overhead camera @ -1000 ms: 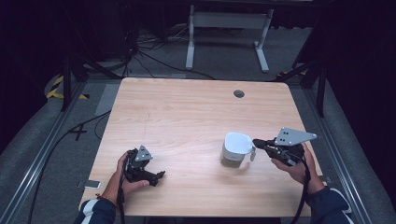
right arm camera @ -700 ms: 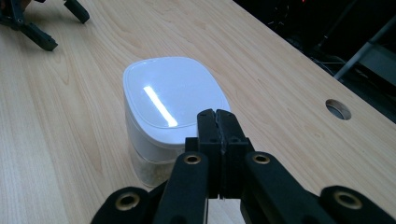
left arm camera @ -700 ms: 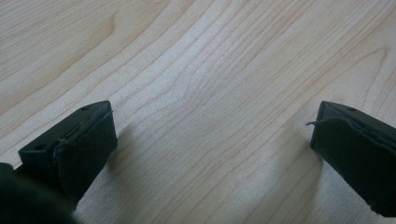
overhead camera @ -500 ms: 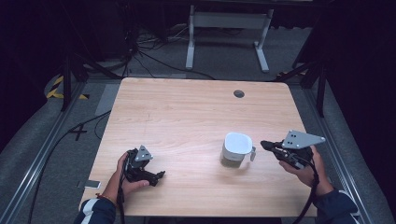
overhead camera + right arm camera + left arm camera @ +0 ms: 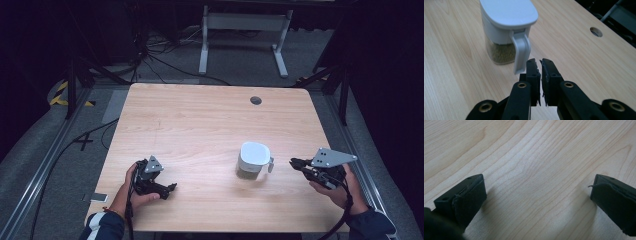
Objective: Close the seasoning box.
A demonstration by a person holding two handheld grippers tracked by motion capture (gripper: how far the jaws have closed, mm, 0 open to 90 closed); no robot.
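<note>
A clear jar (image 5: 252, 161) with a white lid, a white handle and greenish grains inside stands upright right of the table's middle. In the right gripper view the jar (image 5: 506, 30) is close ahead, its handle (image 5: 521, 53) pointing at me. My right gripper (image 5: 296, 163) (image 5: 540, 65) sits a short way right of the handle, shut with nothing between its jaws. My left gripper (image 5: 169, 190) rests near the front left of the table. In the left gripper view its pads (image 5: 468, 196) stand wide apart over bare wood, so it is open.
The light wooden table (image 5: 200, 125) has a round cable hole (image 5: 256, 100) at its far right. A white stand (image 5: 242, 30) and cables lie on the dark floor beyond. A small flat object (image 5: 95, 198) lies on the floor by the table's front left corner.
My right gripper has drawn back to the right, away from the jar's handle. The jar and the left gripper have stayed put.
</note>
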